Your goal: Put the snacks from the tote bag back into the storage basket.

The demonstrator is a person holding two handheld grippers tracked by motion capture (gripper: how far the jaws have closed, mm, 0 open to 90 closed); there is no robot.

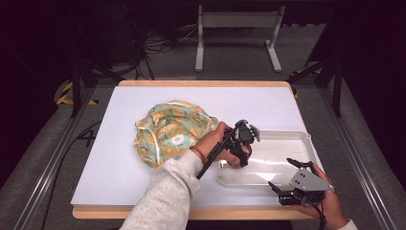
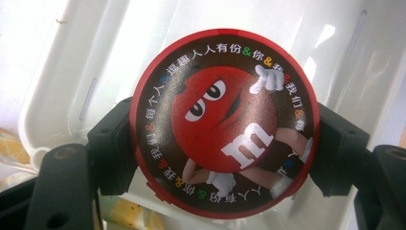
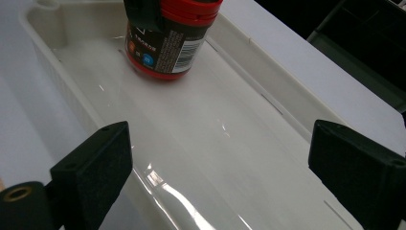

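Left tool (image 1: 238, 154) gripping jar (image 2: 224, 122) by its sides, both jaws pressing against the red-rimmed lid. Lid facing the left gripper view: dark disc, red cartoon candy figure with a white "m", ring of small printed characters around the edge. Jar sitting at the left end of tray (image 1: 297, 139), base resting on or just above the tray floor; contact not clear from these angles. In the right gripper view, jar (image 3: 167, 43) appearing upright at the far end of tray (image 3: 249, 48): red cap on top, dark label with barcode on the side, one jaw of the left tool overlapping its upper left.

Right tool (image 1: 291, 181) hanging open at the tray's near right corner, jaws wide apart, holding nothing. Grey three-cornered plate showing on top, hand (image 1: 321, 203) wrapping it from below at the counter's near edge. Jaws straddling bare glossy tray floor in the right gripper view.

Left hand (image 1: 215, 141) reaching in from a grey sleeve (image 1: 167, 196), crossing the sheet (image 1: 119, 143) covering the counter.

Cloth (image 1: 170, 132) lying bunched on the sheet just left of the left hand: pale green with orange and yellow print. Apart from the tray.

Wood edge of counter (image 1: 201, 83) showing beyond the sheet at the far side.
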